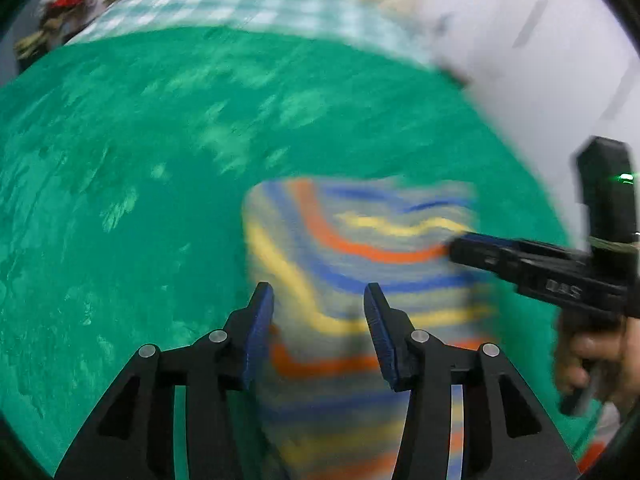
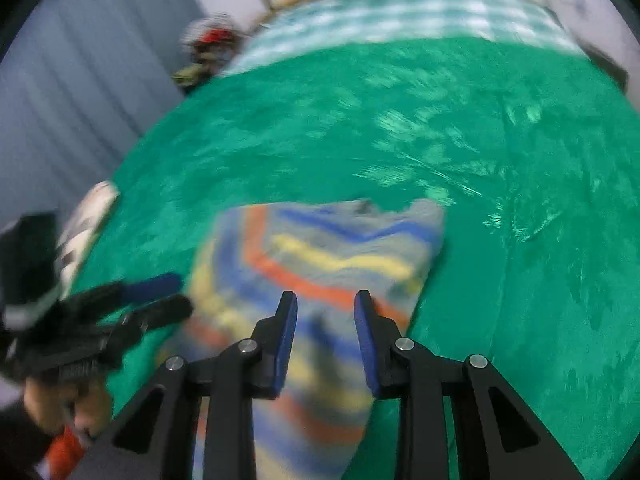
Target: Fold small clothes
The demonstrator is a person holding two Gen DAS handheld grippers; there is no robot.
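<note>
A small striped garment (image 1: 360,248), grey with blue, yellow and orange bands, lies on a green blanket (image 1: 120,180); it also shows in the right wrist view (image 2: 320,256). My left gripper (image 1: 319,300) is open and empty, its jaws over the garment's near part. My right gripper (image 2: 326,308) is open and empty, also over the garment. The right gripper shows in the left wrist view (image 1: 460,246) touching the garment's right edge. The left gripper shows in the right wrist view (image 2: 176,296) at the garment's left edge. Both views are motion-blurred.
The green blanket (image 2: 520,200) covers a bed. A green-and-white checked cloth (image 1: 240,4) lies at its far end. A cluttered bundle with a red item (image 2: 212,40) sits off the bed's far left corner. A grey curtain (image 2: 80,80) hangs left.
</note>
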